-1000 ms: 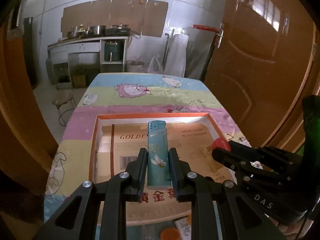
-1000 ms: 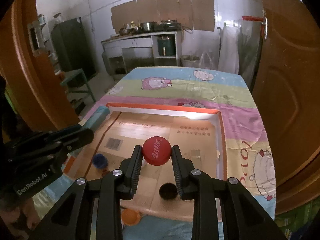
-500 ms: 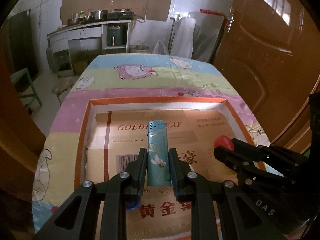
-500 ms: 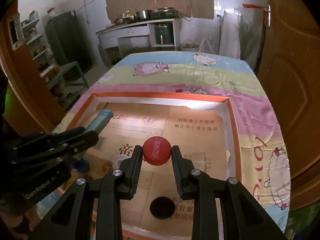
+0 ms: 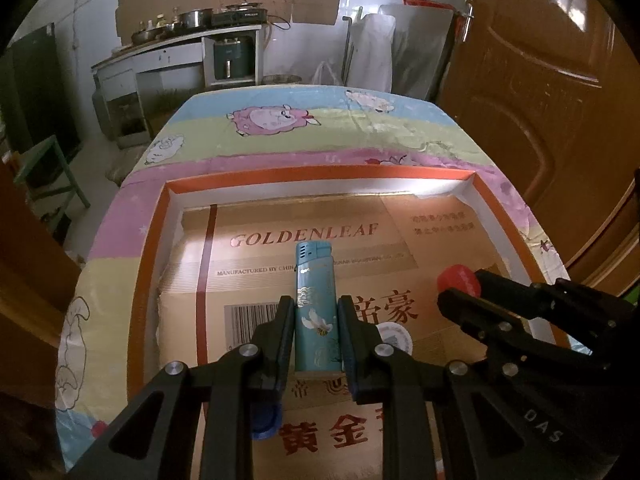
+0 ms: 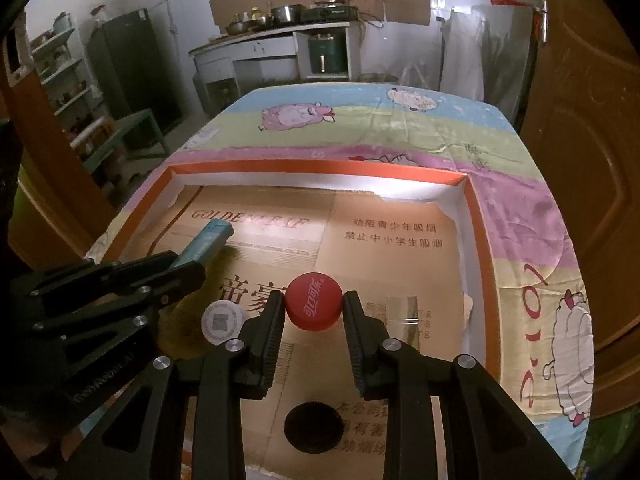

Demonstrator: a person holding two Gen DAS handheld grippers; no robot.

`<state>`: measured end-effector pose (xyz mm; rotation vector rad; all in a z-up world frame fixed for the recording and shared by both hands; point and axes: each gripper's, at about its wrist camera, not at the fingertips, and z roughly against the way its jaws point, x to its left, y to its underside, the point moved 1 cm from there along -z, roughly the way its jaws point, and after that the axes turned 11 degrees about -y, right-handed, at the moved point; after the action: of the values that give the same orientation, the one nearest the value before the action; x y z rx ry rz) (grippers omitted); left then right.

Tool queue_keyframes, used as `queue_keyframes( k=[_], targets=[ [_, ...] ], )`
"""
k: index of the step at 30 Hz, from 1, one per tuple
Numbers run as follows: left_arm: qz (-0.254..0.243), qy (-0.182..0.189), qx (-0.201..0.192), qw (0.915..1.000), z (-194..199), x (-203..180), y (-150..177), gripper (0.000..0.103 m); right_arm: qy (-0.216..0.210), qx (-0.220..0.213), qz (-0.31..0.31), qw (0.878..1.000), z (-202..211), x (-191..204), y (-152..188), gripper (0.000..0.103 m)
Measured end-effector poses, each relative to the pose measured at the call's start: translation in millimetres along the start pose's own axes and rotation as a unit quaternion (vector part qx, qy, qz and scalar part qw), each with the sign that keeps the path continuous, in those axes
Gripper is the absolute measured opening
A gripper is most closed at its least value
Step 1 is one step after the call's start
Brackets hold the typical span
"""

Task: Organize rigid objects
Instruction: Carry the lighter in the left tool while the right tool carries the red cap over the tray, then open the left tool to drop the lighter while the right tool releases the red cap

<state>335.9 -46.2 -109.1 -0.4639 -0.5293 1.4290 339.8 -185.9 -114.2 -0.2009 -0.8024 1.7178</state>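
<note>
A table under a striped cartoon-sheep cloth (image 5: pixel 304 136) is carrying a shallow orange-rimmed box (image 5: pixel 320 171), whose floor is lined with flattened printed cardboard (image 6: pixel 384 240). Both grippers are hovering side by side above this box, each loaded.

The left gripper (image 5: pixel 316 320) is pinching a teal lighter (image 5: pixel 314 292) lengthwise between its fingers, the lighter's head pointing toward the far wall of the box. The right gripper (image 6: pixel 314 312) is clamping a red bottle cap (image 6: pixel 314 306) by its rim, the printed top facing the camera.

Loose items are already lying on the cardboard floor: a white cap (image 6: pixel 222 322) just beside the right gripper's left finger, a black cap (image 6: pixel 314 426) nearer the front edge and a small clear piece (image 6: pixel 402 312) to the right. A blue cap (image 5: pixel 264 426) is peeking from under the left gripper; whether it is lying inside the box cannot be told.

Judged from this layout, the task is standing partway: several small pieces are resting in the box, while the lighter and the red cap are both held over it, neither yet set down. Whether either is touching the cardboard cannot be told. Releasing each is what seems to be remaining here.
</note>
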Motion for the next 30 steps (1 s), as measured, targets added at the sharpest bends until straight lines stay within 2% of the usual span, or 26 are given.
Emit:
queue_keyframes(
  k=[10, 19, 30],
  targets=[
    [-0.011, -0.008, 0.007, 0.9999, -10.8, -4.7, 4.1, 0.022, 0.003, 0.013, 0.004, 1.000, -9.1, -1.3, 3.7, 0.031],
    [-0.001, 0.018, 0.002, 0.9998, -10.5, 1.1, 5.7, 0.023, 0.004, 0.019, 0.007, 1.000, -16.0, -2.4, 6.0, 0.031],
    [0.013, 0.029, -0.021, 0.9993, 4.3, 7.9, 5.5, 0.023, 0.002, 0.013, 0.009, 1.000, -13.7, -1.7, 9.5, 0.032]
  ],
)
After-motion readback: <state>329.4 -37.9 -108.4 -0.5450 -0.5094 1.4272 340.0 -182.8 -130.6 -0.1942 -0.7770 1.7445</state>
